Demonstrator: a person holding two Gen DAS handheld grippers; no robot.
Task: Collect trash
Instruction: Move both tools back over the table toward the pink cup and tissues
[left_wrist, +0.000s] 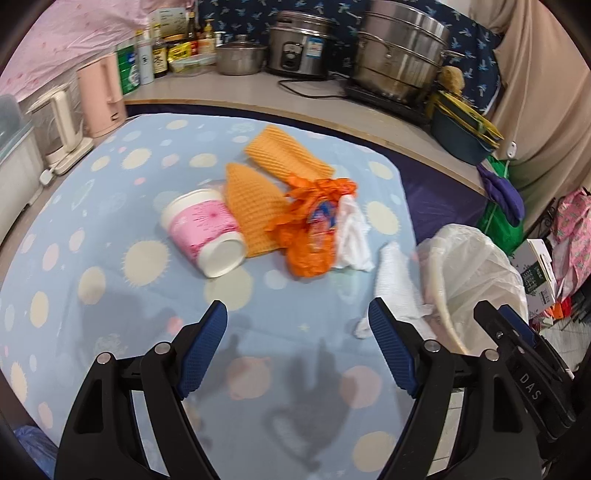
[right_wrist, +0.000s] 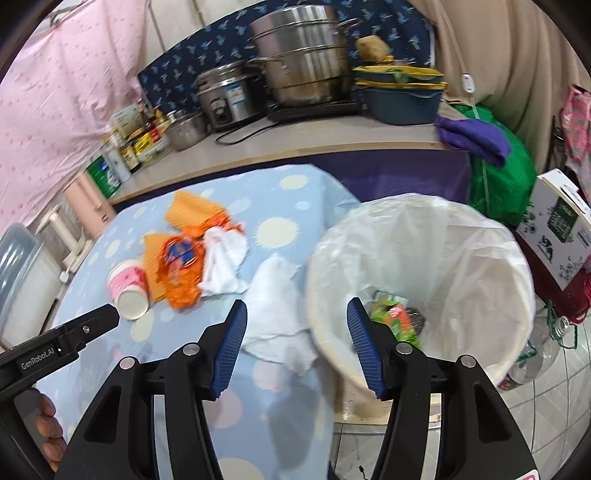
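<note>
A: Where's the trash lying?

B: On the blue dotted cloth over the counter (left_wrist: 110, 295): a pink paper cup (left_wrist: 205, 236) on its side, 2 orange foam nets, an orange wrapper (left_wrist: 314, 229), a crumpled white tissue (left_wrist: 352, 236), and a flat white tissue (right_wrist: 277, 306) at the cloth's edge, touching the lined bin (right_wrist: 517, 295).

A: And the jaws?

B: Both spread and empty. The right gripper (right_wrist: 297, 343) hangs over the gap between flat tissue and bin; the left gripper (left_wrist: 299, 347) faces the pile, well short of it.

A: Which goes first?

B: I'd judge the right: that tissue sits just ahead-left of its jaws, long axis running away from them.
</note>
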